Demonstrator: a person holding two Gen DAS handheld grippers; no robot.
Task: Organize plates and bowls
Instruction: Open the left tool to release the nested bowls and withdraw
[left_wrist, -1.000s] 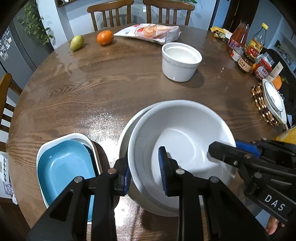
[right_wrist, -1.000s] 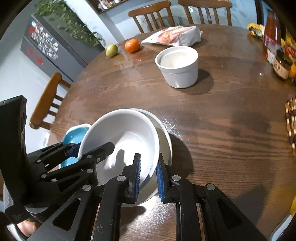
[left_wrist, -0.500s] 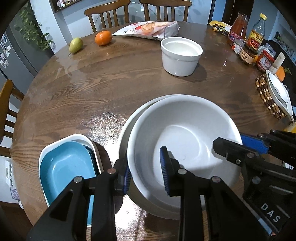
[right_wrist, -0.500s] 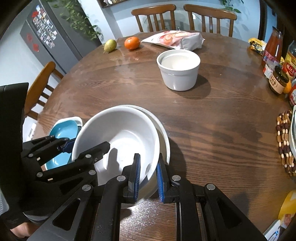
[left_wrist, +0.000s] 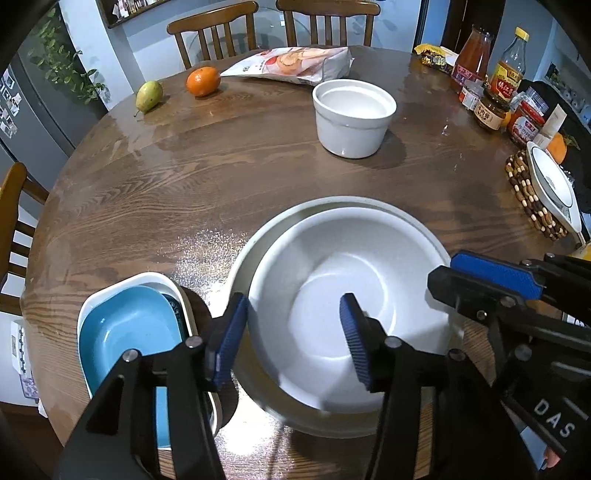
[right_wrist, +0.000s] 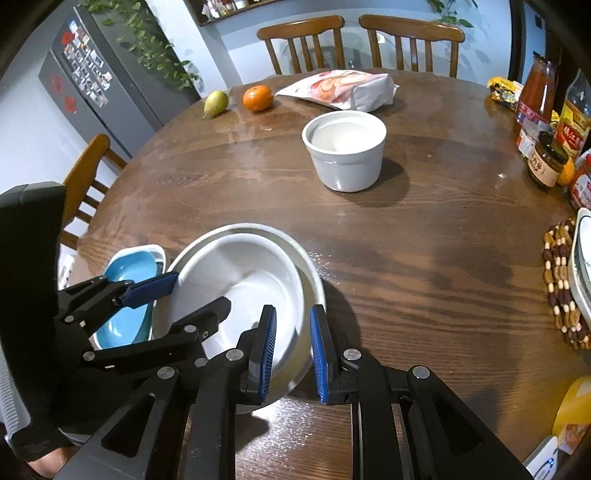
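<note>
On a round wooden table (left_wrist: 229, 177), the white bowl (left_wrist: 343, 295) sits nested in a wider bowl (right_wrist: 314, 280). The left gripper (left_wrist: 295, 336), its jaws just spread, straddles the rim unclamped; the right gripper (right_wrist: 293, 354) pinches the opposite rim.

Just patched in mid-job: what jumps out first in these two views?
The big white bowl sits nested in a wider white dish at the table's near edge, straddled by both grippers: the left gripper has just been opening around its left rim, the right gripper brackets the opposite rim. Beside it sits a blue dish.
</note>
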